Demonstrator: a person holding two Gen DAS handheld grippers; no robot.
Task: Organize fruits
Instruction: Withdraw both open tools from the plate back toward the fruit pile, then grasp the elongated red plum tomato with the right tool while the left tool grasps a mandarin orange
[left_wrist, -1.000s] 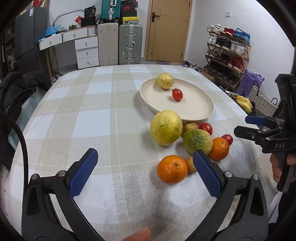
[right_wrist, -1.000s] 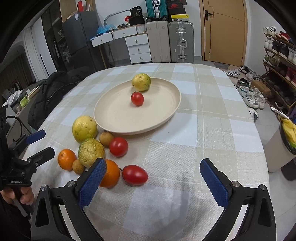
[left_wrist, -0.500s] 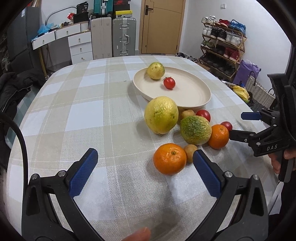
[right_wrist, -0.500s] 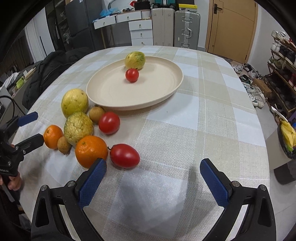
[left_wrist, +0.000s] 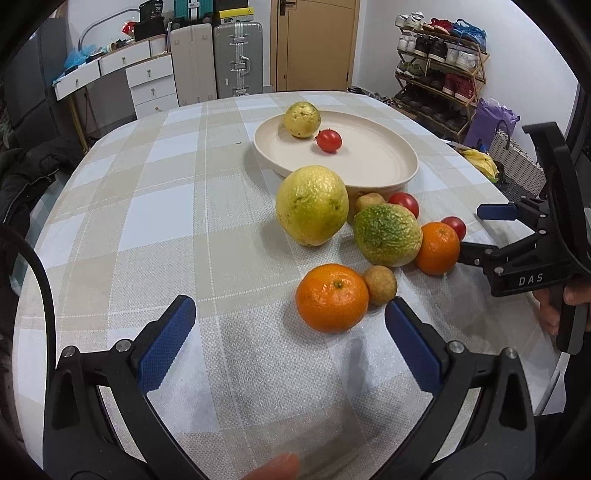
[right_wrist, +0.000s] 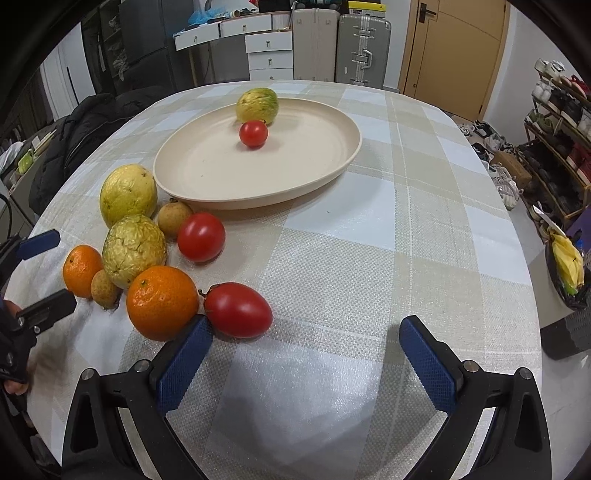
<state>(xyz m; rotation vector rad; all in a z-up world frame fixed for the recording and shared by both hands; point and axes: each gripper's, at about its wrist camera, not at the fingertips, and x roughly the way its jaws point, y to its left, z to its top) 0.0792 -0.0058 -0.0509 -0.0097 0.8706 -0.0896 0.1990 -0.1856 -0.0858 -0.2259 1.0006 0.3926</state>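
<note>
The right gripper (right_wrist: 304, 354), jaws spread and empty, is nearing the oblong red tomato (right_wrist: 238, 309) by the table's near edge; it should straddle the tomato squarely, clear of the neighbouring round orange (right_wrist: 161, 302). The left gripper (left_wrist: 290, 341) is hovering spread too.

We see a tablecloth (right_wrist: 369, 236) checked in beige, white and pale blue. The plate (right_wrist: 332, 166) at twelve o'clock is plain cream; on it sit a yellow-green mottled fruit (right_wrist: 257, 105) and a small red tomato (right_wrist: 253, 134). Toward nine o'clock of the right wrist view lie a yellow fruit (right_wrist: 127, 194), a wrinkled yellow-green fruit (right_wrist: 133, 251), two oranges (right_wrist: 161, 302) (right_wrist: 81, 269), two tan-brown small fruits (right_wrist: 173, 222) (right_wrist: 104, 288), a round red tomato (right_wrist: 201, 237) and an oval red tomato (right_wrist: 238, 309). Our gripper frames are black with blue pads (right_wrist: 184, 363) (left_wrist: 166, 343).
</note>
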